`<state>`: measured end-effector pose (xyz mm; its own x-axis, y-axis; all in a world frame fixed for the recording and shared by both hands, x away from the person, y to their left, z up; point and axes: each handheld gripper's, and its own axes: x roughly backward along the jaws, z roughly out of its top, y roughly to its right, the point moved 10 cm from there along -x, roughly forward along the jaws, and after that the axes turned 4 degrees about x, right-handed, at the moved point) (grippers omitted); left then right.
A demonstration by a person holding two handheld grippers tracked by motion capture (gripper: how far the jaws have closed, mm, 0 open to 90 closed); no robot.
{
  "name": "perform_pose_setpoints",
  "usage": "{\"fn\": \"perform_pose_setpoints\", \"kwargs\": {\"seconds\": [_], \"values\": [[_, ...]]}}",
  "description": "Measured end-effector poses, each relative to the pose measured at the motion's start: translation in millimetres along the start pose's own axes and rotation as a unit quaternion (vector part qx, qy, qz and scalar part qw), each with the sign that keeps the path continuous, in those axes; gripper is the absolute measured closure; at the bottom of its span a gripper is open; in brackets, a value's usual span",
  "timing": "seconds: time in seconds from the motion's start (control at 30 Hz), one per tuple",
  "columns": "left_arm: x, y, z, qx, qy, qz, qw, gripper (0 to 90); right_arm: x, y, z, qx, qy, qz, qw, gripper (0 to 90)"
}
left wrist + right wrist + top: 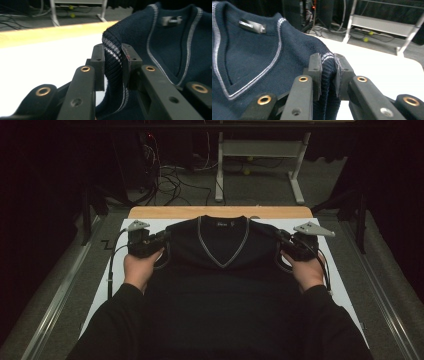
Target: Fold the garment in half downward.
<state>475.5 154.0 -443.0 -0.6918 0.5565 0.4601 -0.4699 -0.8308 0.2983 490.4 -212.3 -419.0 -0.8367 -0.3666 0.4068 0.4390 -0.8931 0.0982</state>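
Note:
A dark navy V-neck knit garment [220, 280] with pale striped trim lies flat on the white table top [330, 270], its collar toward the far edge. My left gripper [162, 237] is at its left shoulder and is shut on the ribbed armhole edge [112, 57], which bunches between the pads. At the right shoulder my right gripper [280, 236] is shut on the ribbed armhole edge [327, 65] in the same way. The collar label [252, 25] faces up. A person's hands [142, 267] hold both grippers, and dark sleeves cover the garment's lower corners.
A wooden strip [220, 212] runs along the table's far edge. Beyond it stand a white metal frame [260, 150] and loose cables [175, 182] on the floor. Metal rails [60, 295] flank the table on both sides.

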Motion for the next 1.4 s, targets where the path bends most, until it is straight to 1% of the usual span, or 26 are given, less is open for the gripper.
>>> {"fn": "perform_pose_setpoints", "kwargs": {"seconds": [0.07,0.13,0.2,0.27,0.33,0.43,0.53,0.57,0.63,0.67,0.77,0.8,0.87,0.97,1.1,1.13,1.17,1.2,1.23,1.27,1.3,1.33,1.37,1.4], "values": [[5.7,2.0,-13.7,0.002,-0.002,-0.007,1.0000,71.4,8.2,-5.8,-9.8,0.001,0.004,0.010,0.9999,78.2],[11.6,1.6,-25.8,0.005,-0.006,-0.009,0.9999,71.4,16.4,-11.8,-18.5,0.001,0.009,0.019,0.9998,78.2],[18.5,1.2,-36.2,0.006,-0.012,-0.013,0.9998,71.4,24.6,-17.2,-26.8,0.005,0.014,0.023,0.9996,78.2],[25.2,3.7,-45.9,0.005,-0.018,-0.022,0.9996,71.4,31.8,-22.6,-36.4,0.011,0.014,0.027,0.9995,78.2],[31.0,8.5,-56.5,-0.001,-0.026,-0.028,0.9993,71.4,38.3,-27.4,-45.5,0.016,0.014,0.031,0.9993,78.2],[39.1,16.5,-74.5,-0.021,-0.039,-0.033,0.9985,71.3,47.0,-34.6,-61.0,0.009,0.013,0.041,0.9990,78.2],[44.9,21.0,-88.0,-0.021,-0.047,-0.040,0.9979,71.3,54.7,-40.1,-75.7,0.007,0.009,0.045,0.9989,78.2],[47.2,22.0,-92.1,-0.025,-0.048,-0.041,0.9977,71.3,57.1,-41.3,-79.4,0.009,0.010,0.045,0.9989,78.2],[51.2,24.2,-99.8,-0.023,-0.047,-0.045,0.9976,71.3,63.1,-45.3,-89.8,0.010,0.007,0.047,0.9988,78.1],[53.1,25.3,-103.7,-0.022,-0.048,-0.048,0.9974,71.3,63.1,-45.3,-89.8,0.010,0.007,0.047,0.9988,78.1],[60.1,29.6,-111.2,-0.023,-0.048,-0.056,0.9970,71.3,69.4,-47.9,-95.6,0.012,0.006,0.050,0.9986,78.2],[63.1,31.5,-112.6,-0.022,-0.045,-0.059,0.9970,71.3,75.3,-49.8,-97.4,0.011,0.010,0.053,0.9985,78.1],[69.3,34.7,-114.2,-0.022,-0.036,-0.056,0.9975,71.2,77.6,-50.5,-98.1,0.010,0.011,0.055,0.9984,78.2],[77.7,42.3,-116.1,-0.028,-0.030,-0.061,0.9973,71.2,89.1,-53.0,-98.1,0.004,0.019,0.059,0.9981,78.1],[88.4,51.9,-122.7,-0.034,-0.035,-0.069,0.9964,71.3,104.5,-57.7,-99.1,0.001,0.026,0.066,0.9975,78.1],[91.8,53.9,-124.4,-0.033,-0.035,-0.072,0.9962,71.3,108.3,-59.0,-100.3,0.001,0.025,0.068,0.9974,78.1],[95.5,55.9,-126.1,-0.031,-0.034,-0.074,0.9962,71.2,115.9,-61.1,-102.9,-0.002,0.026,0.070,0.9972,78.1],[98.0,57.4,-127.4,-0.029,-0.034,-0.076,0.9961,71.2,115.9,-61.1,-102.9,-0.002,0.026,0.070,0.9972,78.1],[102.5,60.3,-130.4,-0.028,-0.035,-0.079,0.9959,71.3,123.4,-63.4,-105.9,-0.006,0.027,0.074,0.9969,78.1],[105.0,62.1,-132.3,-0.029,-0.036,-0.081,0.9957,71.3,123.4,-63.4,-105.9,-0.006,0.027,0.074,0.9969,78.1],[108.8,64.9,-135.8,-0.029,-0.038,-0.082,0.9955,71.2,130.4,-66.6,-110.2,-0.010,0.021,0.077,0.9967,78.1],[110.9,66.5,-138.1,-0.030,-0.040,-0.083,0.9953,71.2,130.4,-66.6,-110.2,-0.010,0.021,0.077,0.9967,78.1],[113.9,68.8,-142.0,-0.029,-0.044,-0.084,0.9951,71.2,136.5,-70.3,-114.4,-0.012,0.016,0.080,0.9966,78.1],[115.6,70.3,-144.3,-0.028,-0.046,-0.085,0.9949,71.2,138.7,-71.5,-115.9,-0.011,0.014,0.081,0.9966,78.1]]}}
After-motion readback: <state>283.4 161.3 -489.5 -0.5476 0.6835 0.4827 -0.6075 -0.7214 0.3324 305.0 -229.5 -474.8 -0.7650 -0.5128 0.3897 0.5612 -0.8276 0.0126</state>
